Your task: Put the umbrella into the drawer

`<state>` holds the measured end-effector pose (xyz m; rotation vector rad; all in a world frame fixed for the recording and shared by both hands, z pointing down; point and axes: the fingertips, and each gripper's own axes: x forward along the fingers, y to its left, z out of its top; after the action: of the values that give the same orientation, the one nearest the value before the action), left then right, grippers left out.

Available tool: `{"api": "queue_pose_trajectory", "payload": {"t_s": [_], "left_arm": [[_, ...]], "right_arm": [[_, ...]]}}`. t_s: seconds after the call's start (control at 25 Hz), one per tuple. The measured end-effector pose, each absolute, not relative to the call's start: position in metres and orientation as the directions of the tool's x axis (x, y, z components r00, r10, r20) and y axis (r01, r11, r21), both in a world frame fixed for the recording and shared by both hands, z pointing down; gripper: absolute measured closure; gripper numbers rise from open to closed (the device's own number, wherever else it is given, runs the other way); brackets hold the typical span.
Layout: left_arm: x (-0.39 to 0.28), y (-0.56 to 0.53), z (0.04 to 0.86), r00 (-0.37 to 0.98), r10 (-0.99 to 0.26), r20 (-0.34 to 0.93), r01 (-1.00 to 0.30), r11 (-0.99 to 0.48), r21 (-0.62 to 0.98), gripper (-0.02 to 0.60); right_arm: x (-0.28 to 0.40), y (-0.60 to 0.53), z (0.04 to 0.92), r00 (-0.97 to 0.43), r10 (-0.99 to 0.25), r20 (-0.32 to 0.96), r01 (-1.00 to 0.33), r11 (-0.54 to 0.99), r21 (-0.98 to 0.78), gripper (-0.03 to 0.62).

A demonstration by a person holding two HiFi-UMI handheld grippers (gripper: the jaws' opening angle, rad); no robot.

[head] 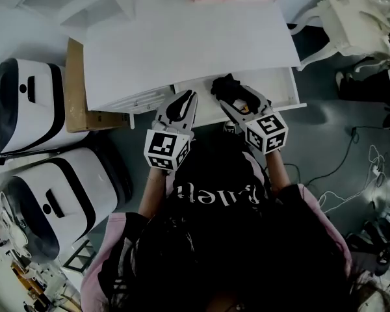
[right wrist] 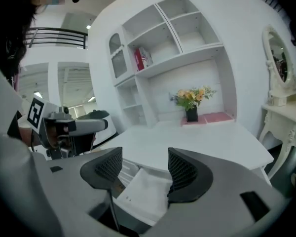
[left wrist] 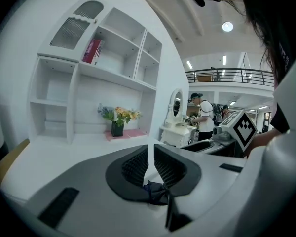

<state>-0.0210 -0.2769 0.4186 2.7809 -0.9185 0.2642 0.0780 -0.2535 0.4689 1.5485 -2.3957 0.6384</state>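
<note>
Head view: the drawer stands open; a dark bundle, probably the folded umbrella, lies inside it, by the right gripper

Left gripper view: the left gripper has its jaws nearly together, gripping nothing

Right gripper view: jaws wide apart, empty

The umbrella looks light, with soft cloth over a stiff shaft; grip it mid-body

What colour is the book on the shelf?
Red. The book shows best in the left gripper view.
</note>
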Motion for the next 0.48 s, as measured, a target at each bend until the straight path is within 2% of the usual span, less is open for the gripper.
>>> {"api": "queue_pose_trajectory", "payload": {"t_s": [0.2,0.48], "left_arm": [[-0.038,-0.246,0.418,0.826,-0.519,0.219,-0.554,-0.819,0.151,0.535],[-0.071,-0.207,0.43,0.856,-0.462,0.232,-0.504,-0.846,0.174,0.535]], "right_arm": [[0.052,-0.226,0.454,-0.375,-0.85,0.369,-0.919,0.289,-0.27,0.278],[0.01,-0.178,0.458,-0.327,-0.857,0.398,-0.935,0.231,-0.27,0.278]]}}
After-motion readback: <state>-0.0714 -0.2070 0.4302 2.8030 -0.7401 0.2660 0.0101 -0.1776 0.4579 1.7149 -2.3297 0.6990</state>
